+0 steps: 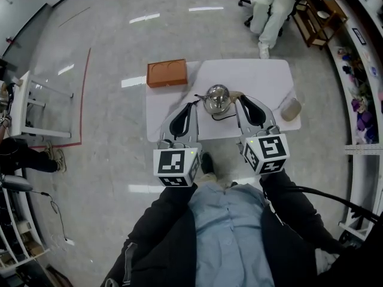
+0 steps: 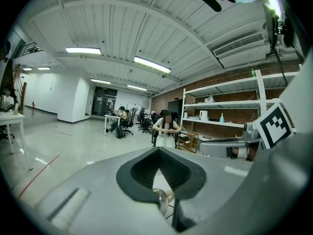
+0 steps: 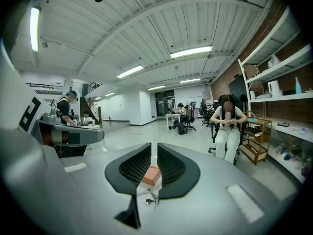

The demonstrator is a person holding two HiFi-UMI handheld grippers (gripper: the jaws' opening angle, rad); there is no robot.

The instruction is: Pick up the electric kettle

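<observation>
The electric kettle (image 1: 216, 98), shiny steel with a round lid, stands near the middle of the white table (image 1: 263, 76). A thin black cord (image 1: 222, 118) lies in front of it. My left gripper (image 1: 191, 106) hangs just left of the kettle, its jaws meeting at the tips with nothing held. In the left gripper view (image 2: 157, 151) a bit of the kettle (image 2: 160, 200) shows below the joined tips. My right gripper (image 1: 240, 99) hangs just right of the kettle. In the right gripper view (image 3: 154, 148) a narrow slit separates the pads, and nothing is between them.
An orange box (image 1: 167, 72) sits at the table's far left corner, also in the right gripper view (image 3: 150, 176). A beige cup (image 1: 291, 109) stands at the right edge. A seated person (image 1: 272, 8) and a wooden cart (image 1: 314, 20) are beyond the table.
</observation>
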